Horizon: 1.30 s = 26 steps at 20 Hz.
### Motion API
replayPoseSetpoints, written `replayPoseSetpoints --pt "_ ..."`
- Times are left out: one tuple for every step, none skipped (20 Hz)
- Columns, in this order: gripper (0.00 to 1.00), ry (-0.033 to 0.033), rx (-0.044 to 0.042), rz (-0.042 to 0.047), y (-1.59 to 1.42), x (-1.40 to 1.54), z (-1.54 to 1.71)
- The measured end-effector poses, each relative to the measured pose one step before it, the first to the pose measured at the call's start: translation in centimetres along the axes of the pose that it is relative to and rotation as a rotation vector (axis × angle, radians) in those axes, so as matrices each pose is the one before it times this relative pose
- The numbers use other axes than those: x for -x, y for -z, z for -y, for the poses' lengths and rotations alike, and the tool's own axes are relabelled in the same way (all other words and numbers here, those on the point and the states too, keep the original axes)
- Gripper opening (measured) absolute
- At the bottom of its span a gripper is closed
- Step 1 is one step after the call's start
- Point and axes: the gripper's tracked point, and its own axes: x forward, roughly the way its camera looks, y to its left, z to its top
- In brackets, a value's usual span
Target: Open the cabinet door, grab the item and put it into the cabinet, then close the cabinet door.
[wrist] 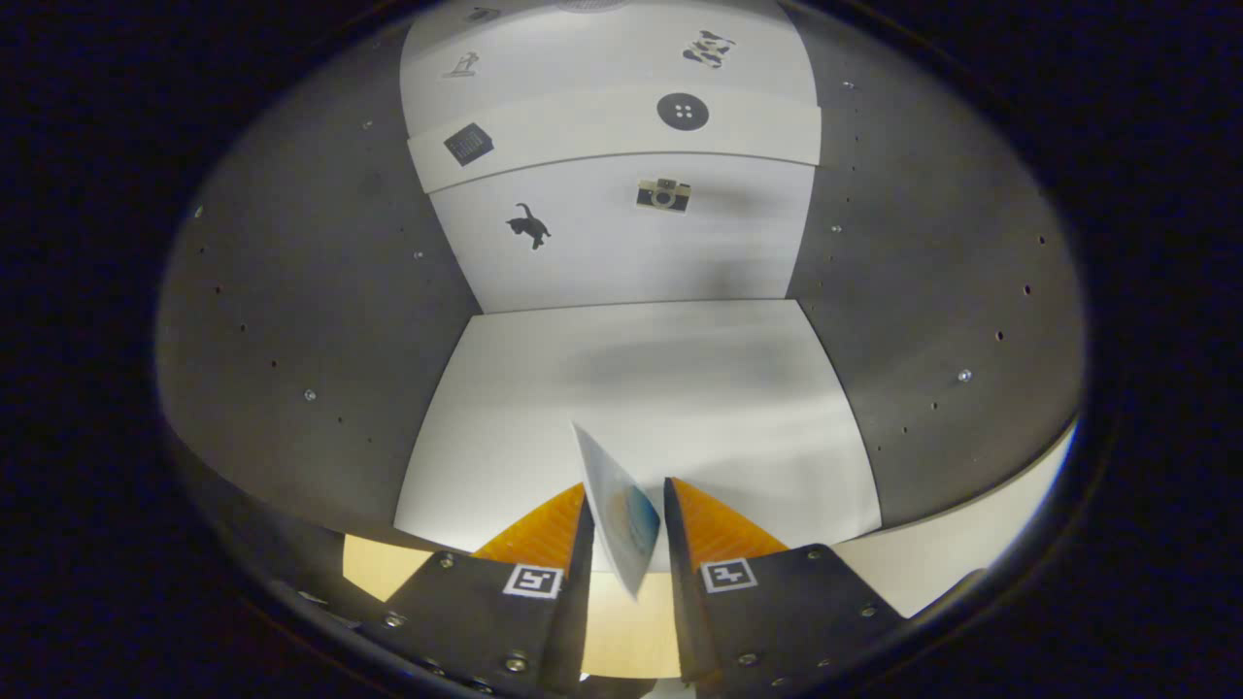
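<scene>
Inside the open cabinet (291, 320), fingers (626, 529) are gripping a thin card (617, 505) over its white floor (680, 388); placing step, next needing lowering and release.

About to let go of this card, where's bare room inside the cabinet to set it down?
The white cabinet floor is bare from the gripper, shut on the card, to the back wall, between the grey side walls. Nothing crowds it.
</scene>
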Motion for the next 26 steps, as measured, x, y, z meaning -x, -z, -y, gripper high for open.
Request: replayPoseSetpoints --pt "0.38 -0.00014 -0.00048 0.0089 -0.145 0.112 0.037" --pt "0.37 -0.00171 0.00087 0.00745 -0.069 0.057 -0.044" --pt "0.37 -0.00172 0.00412 0.00806 -0.054 0.228 0.06" --pt "0.38 -0.00032 0.00322 0.01333 -0.061 0.428 0.049" --pt "0.37 0.00064 -0.00048 0.01768 -0.102 0.729 0.095" --pt "0.37 -0.00216 -0.00104 0.02606 -0.246 0.947 -0.105" --pt "0.37 -0.00485 -0.00356 0.0314 -0.227 1.277 -0.085" --pt "0.37 -0.01007 -0.00205 0.03368 -0.25 1.397 -0.299" --pt "0.37 -0.01221 -0.00153 0.03448 -0.215 1.605 -0.342" --pt "0.37 -0.01822 0.00011 0.0367 -0.172 1.737 -0.5" --pt "0.37 -0.01079 -0.00096 0.03131 -0.212 1.757 -0.422" --pt "0.37 -0.00858 -0.00172 0.03416 -0.181 1.635 -0.253" --pt "0.37 -0.00215 0.00014 0.03423 -0.175 1.744 -0.179" --pt "0.37 -0.00468 0.0028 0.03322 -0.15 1.659 -0.318" --pt "0.37 0.003 0.00272 0.03182 -0.139 1.776 -0.129" --pt "0.37 0.01071 0.00751 0.03262 -0.135 1.8 0.01" --pt "0.37 0.01447 0.00611 0.03081 -0.06 1.698 0.109" --pt "0.37 0.01143 0.00283 0.0275 -0.002 1.473 0.063" --pt "0.38 0.01178 0.00121 0.02917 -0.09 1.678 0.098" --pt "0.39 0.0105 0.00501 0.0319 -0.162 1.503 0.14" --pt "0.41 0.01012 0.00898 0.02645 -0.222 1.778 0.182" --pt "0.42 0.01391 0.00268 0.02665 -0.2 1.693 0.231" --pt "0.49 0.00672 0.00068 0.02165 -0.122 1.87 0.225" --pt "0.56 0.01234 0.00039 0.00981 0.011 1.676 0.219" --pt "0.63 0.01251 -0.0031 0.01377 -0.034 1.783 0.462" --pt "0.66 0.01313 -0.00501 0.00807 0.021 1.58 0.327"
